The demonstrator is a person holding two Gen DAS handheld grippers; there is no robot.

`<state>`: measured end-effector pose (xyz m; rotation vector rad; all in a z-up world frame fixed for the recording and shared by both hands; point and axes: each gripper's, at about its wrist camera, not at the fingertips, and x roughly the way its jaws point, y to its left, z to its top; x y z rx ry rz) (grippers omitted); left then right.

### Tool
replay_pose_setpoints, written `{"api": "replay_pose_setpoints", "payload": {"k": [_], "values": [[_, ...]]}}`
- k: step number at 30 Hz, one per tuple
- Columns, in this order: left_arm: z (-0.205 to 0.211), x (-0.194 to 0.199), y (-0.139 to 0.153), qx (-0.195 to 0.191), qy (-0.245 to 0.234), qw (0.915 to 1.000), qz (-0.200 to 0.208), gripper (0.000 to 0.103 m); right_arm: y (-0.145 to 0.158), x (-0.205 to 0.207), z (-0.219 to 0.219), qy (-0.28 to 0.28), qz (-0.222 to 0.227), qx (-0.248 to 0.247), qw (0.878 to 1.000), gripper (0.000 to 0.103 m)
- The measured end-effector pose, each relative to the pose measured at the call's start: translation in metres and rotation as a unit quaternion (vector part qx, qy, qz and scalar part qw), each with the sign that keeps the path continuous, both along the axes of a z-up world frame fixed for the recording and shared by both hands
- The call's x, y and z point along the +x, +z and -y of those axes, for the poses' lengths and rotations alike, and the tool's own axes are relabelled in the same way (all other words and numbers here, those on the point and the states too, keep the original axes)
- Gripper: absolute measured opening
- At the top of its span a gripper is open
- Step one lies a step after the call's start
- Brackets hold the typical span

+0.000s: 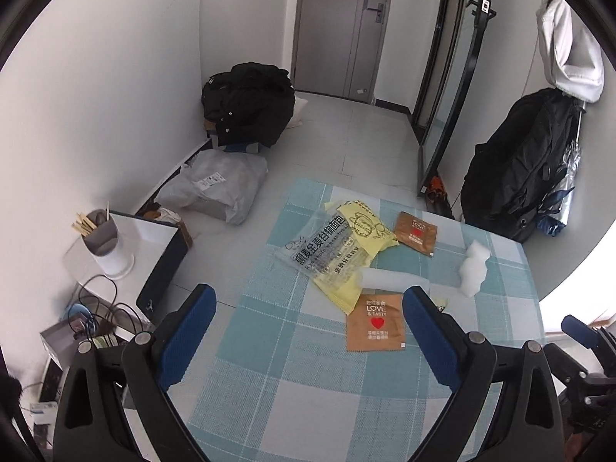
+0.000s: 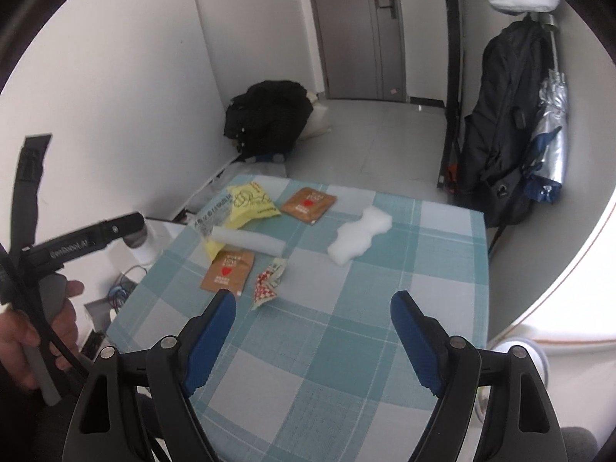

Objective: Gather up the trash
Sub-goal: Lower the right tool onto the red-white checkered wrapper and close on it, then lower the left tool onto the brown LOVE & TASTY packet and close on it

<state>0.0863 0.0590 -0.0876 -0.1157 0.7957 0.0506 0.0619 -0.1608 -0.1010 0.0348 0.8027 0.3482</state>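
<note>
Trash lies on a table with a blue-and-white checked cloth [image 1: 308, 385]. A clear printed bread bag [image 1: 319, 248] overlaps a yellow wrapper [image 1: 364, 227]. Two brown "LOVE" sachets lie apart, one near [image 1: 375, 321] and one farther back [image 1: 415, 233]. A white foam tube [image 1: 392, 280] and a wavy white foam piece [image 1: 473, 265] sit to the right. The right wrist view adds a small red-and-white crumpled wrapper [image 2: 267, 283]. My left gripper [image 1: 308, 296] hovers open over the cloth, the near sachet just beyond its right finger. My right gripper [image 2: 312, 300] is open and empty above the cloth.
Left of the table stand a white box [image 1: 154, 238] with a grey cup of sticks [image 1: 104, 231], cables and a grey parcel bag [image 1: 219, 188] on the floor. Black bags sit by the far wall [image 1: 250, 107] and at the right [image 1: 519, 165]. A hand [image 2: 34, 331] holds the left tool.
</note>
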Motion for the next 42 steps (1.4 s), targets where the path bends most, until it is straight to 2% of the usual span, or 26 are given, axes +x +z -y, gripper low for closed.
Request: {"api": "replay_pose_setpoints", "payload": {"k": [4,8,11,18,20,21,24,26,28,33,42], "values": [[-0.007,0.005,0.002,-0.001,-0.010,0.9999,-0.003,0.096,-0.013,0.018,-0.019,0.021,-0.016,-0.008,1.000,0.083],[-0.030,0.001,0.014,-0.014,0.011,0.9992,0.036,0.096,-0.029,0.039,-0.033,0.024,-0.044,-0.009,0.999,0.083],[-0.044,0.006,0.013,-0.029,0.022,0.9991,0.024,0.096,-0.043,0.053,-0.046,0.028,-0.062,-0.020,0.997,0.081],[-0.066,0.012,0.001,-0.073,0.038,0.9966,-0.004,0.096,-0.064,0.077,-0.074,0.049,-0.088,-0.027,0.995,0.060],[-0.069,0.013,0.000,-0.083,0.040,0.9957,-0.010,0.096,-0.068,0.082,-0.082,0.051,-0.091,-0.030,0.994,0.058],[-0.071,0.013,-0.001,-0.087,0.042,0.9953,-0.012,0.096,-0.070,0.084,-0.084,0.050,-0.093,-0.031,0.994,0.052],[-0.075,0.014,-0.004,-0.101,0.048,0.9935,-0.021,0.096,-0.076,0.089,-0.092,0.049,-0.099,-0.037,0.993,0.045],[-0.077,0.015,-0.006,-0.109,0.051,0.9923,-0.026,0.096,-0.079,0.090,-0.096,0.046,-0.103,-0.046,0.993,0.035],[-0.077,0.018,-0.008,-0.108,0.054,0.9922,-0.029,0.096,-0.080,0.088,-0.097,0.043,-0.100,-0.052,0.993,0.026],[-0.070,0.023,-0.017,-0.100,0.048,0.9928,-0.045,0.096,-0.080,0.084,-0.090,0.049,-0.110,-0.044,0.992,0.020],[-0.043,0.025,-0.025,-0.057,0.018,0.9964,-0.061,0.096,-0.074,0.058,-0.051,0.043,-0.107,-0.015,0.993,0.020]]}}
